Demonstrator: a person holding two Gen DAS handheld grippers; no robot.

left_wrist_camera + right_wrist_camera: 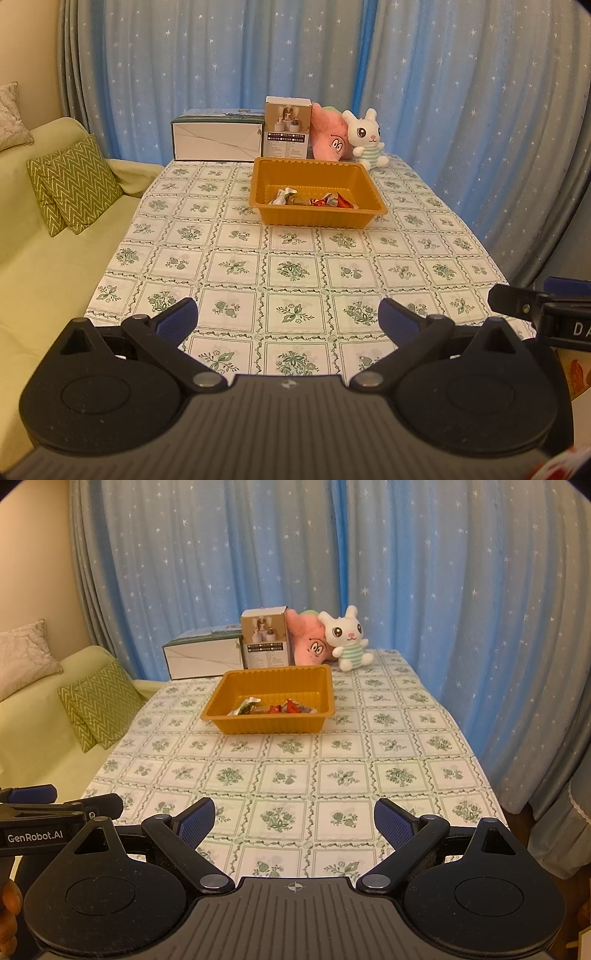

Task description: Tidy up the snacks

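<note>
While both grippers hang back over the near edge of the table [236, 266], the job looks close to finished, or possibly done. Wrapped snacks [312, 199] lie together in the orange tray [258, 192], bunched along its near wall; silver and red wrappers show. No loose snack visible anywhere on the patterned cloth in either view. Judgement: gathering complete as far as seen, nothing left on the open cloth to collect.

Left gripper [288, 321]: blue pads spread wide, nothing between them, only cloth below. Right gripper [294, 823]: same, jaws well apart and empty. Both well apart from the tray, which sits past the middle of the table.

Behind the tray, at the far edge: white box [216, 142] lying flat, upright carton [287, 129], pink plush [327, 136], white rabbit plush [367, 138]. None touching the tray, as far as can be told.

Hard to make out:
- Count and kind of snacks; the tray's near wall hides their lower parts.
- Ground behind the boxes and plush toys is screened.
- Table strip directly under each gripper body is blocked.
- Something orange-printed at the right edge of the left view, cut off; identity unclear.
- Part of a hand at the lower left of the right view, mostly out of frame.
</note>
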